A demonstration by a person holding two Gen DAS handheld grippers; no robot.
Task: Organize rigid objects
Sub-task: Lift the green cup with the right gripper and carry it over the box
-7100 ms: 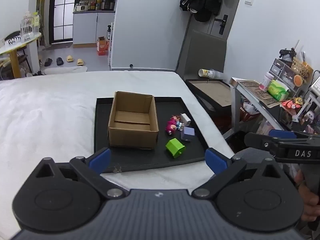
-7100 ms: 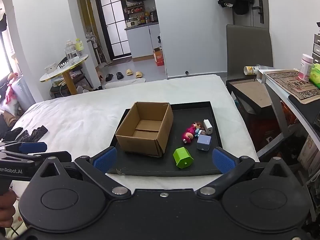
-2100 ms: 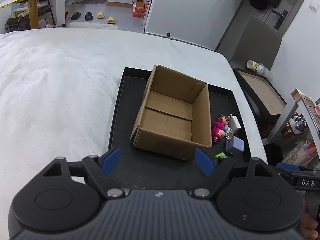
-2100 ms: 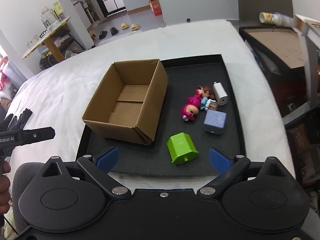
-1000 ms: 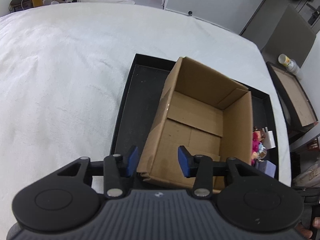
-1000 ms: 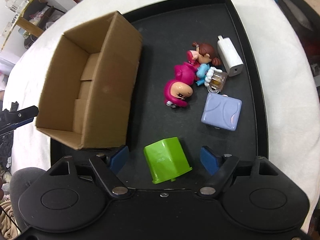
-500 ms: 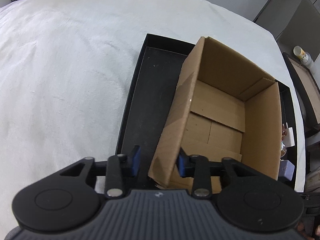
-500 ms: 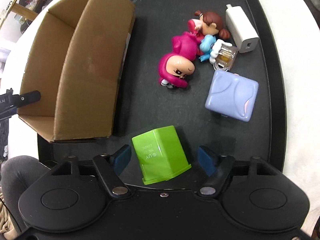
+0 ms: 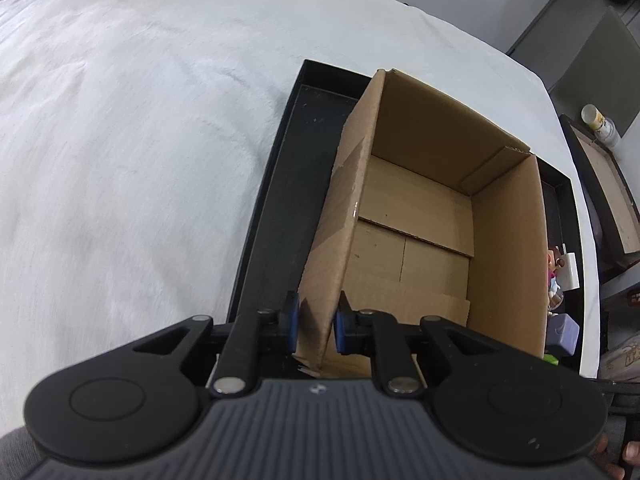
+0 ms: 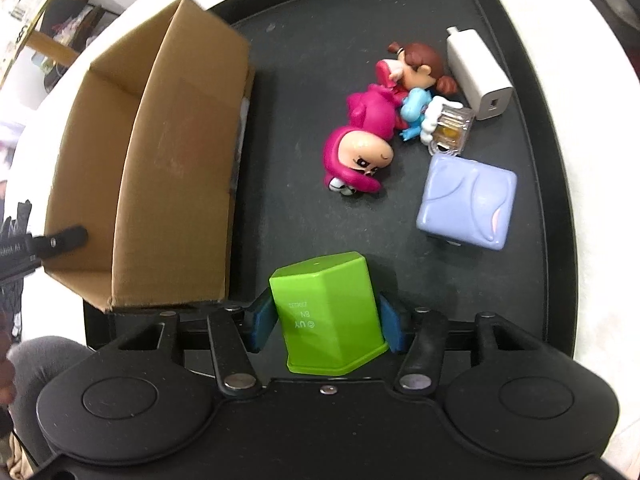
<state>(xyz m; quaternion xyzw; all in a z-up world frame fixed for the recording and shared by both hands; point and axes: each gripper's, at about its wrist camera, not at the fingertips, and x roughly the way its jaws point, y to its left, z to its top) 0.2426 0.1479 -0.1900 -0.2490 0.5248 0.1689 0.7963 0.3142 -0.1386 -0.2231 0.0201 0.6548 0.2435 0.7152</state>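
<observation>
An open empty cardboard box point(image 9: 420, 216) stands on a black tray point(image 9: 280, 208); it also shows in the right wrist view point(image 10: 168, 160). My left gripper point(image 9: 316, 326) is shut on the box's near left wall corner. My right gripper point(image 10: 324, 324) has its blue pads against both sides of a green hexagonal block point(image 10: 328, 312) lying on the tray point(image 10: 304, 80). Beyond it lie a pink figurine point(image 10: 360, 152), a brown-haired doll point(image 10: 416, 68), a lilac cube point(image 10: 466, 202), a clear small case point(image 10: 450, 128) and a white charger point(image 10: 478, 78).
The tray lies on a white bedcover point(image 9: 120, 140). A dark side table point(image 9: 612, 184) with a paper cup point(image 9: 600, 124) stands past the bed's right edge. The left gripper's tip point(image 10: 52, 242) shows at the box's left side in the right wrist view.
My left gripper has closed onto the box's near left wall. My right gripper has moved down and its pads have closed in on the green block.
</observation>
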